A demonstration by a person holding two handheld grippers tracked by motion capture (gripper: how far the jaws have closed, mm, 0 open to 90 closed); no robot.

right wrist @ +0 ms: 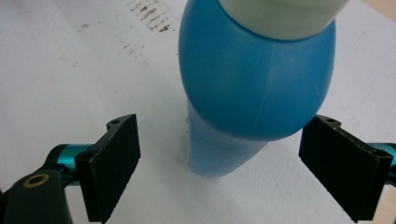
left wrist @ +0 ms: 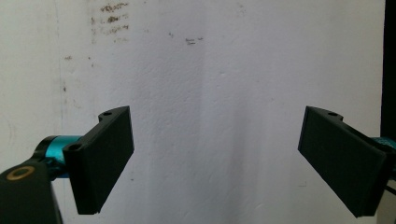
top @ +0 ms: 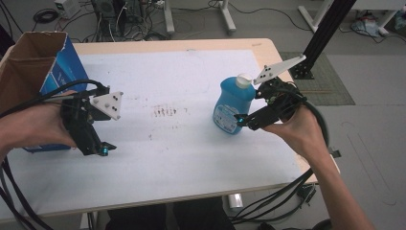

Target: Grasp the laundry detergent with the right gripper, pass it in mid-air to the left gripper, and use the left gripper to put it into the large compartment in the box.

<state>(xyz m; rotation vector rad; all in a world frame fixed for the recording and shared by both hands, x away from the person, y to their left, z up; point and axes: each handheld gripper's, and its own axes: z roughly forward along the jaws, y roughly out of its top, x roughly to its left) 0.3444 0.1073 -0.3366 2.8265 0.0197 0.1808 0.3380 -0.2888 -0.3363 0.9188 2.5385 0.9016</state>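
A blue bottle point(top: 231, 108) with a white cap stands upright on the white table cover point(top: 182, 148), right of centre. My right gripper point(top: 243, 120) is at its right side, open; in the right gripper view the blue bottle point(right wrist: 252, 79) bulges between the spread jaws, closer to the right-hand one, and I see no contact. My left gripper point(top: 103, 148) hovers open over the left part of the table, next to a cardboard box. In the left gripper view, bare white cover point(left wrist: 210, 116) lies between its wide-open jaws.
An open cardboard box point(top: 36, 72) with a blue printed side stands at the table's left edge. Dark smudges point(top: 165, 111) mark the cover's middle. Cables hang off the front edge. A black post point(top: 321, 33) stands beyond the right corner.
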